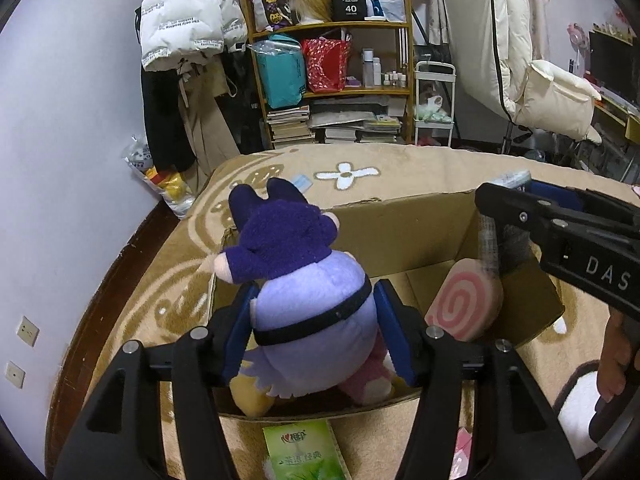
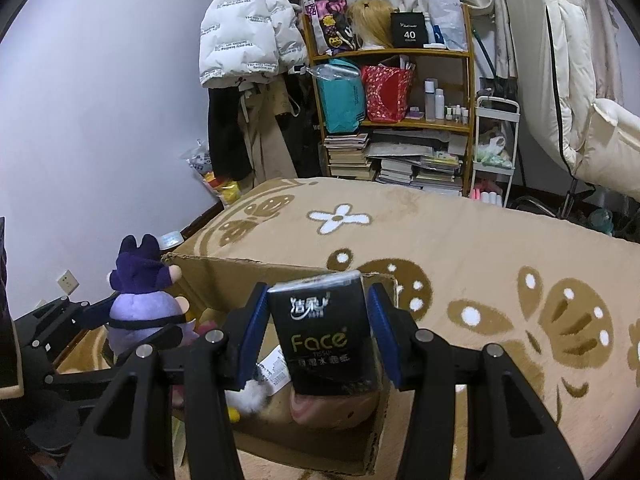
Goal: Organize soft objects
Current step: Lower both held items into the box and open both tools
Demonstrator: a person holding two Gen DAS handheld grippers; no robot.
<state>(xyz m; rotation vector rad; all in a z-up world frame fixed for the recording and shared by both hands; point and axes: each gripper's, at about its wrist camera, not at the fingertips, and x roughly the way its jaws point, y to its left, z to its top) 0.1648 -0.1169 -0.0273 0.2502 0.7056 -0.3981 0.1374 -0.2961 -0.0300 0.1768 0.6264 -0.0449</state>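
My left gripper (image 1: 316, 320) clamps purple plush (image 1: 304, 280), upright; cardboard box (image 1: 400, 232) directly below. Right gripper (image 2: 320, 334) pinches black tissue pack (image 2: 324, 332) over same box.

The left claw (image 1: 316, 332) and the right claw (image 2: 320, 336) are both clamped, each level and facing forward.

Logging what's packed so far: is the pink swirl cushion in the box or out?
In. The pink swirl cushion stands on edge on the cardboard box floor, leaning toward its right wall.
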